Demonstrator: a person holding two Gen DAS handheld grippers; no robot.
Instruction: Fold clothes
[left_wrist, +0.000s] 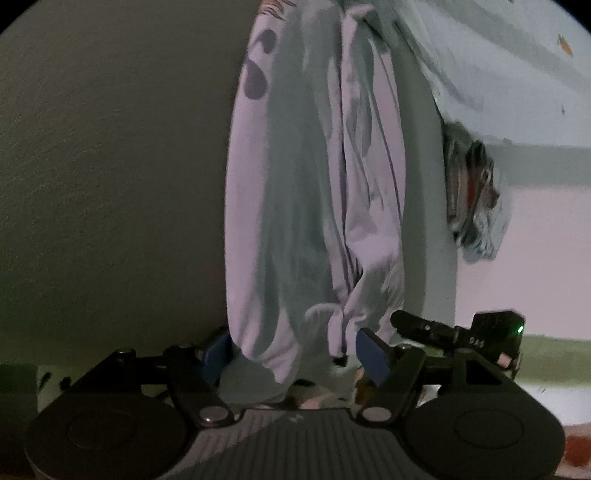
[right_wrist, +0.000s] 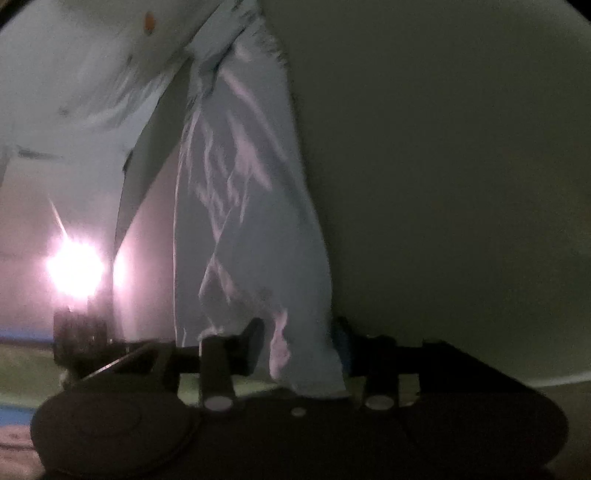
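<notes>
Pale garment (left_wrist: 314, 184) hanging lengthwise, lower end between blue fingers (left_wrist: 373, 356)

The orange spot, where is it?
In the right wrist view, the orange spot sits at the top left, on the pale cloth above the lamp glare.

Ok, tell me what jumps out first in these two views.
A pale garment hangs down the middle of both views, its bunched lower end between the fingers of each tool. In the right wrist view a bright light glare burns at the left. The other tool pokes in at the left view's lower right.
</notes>
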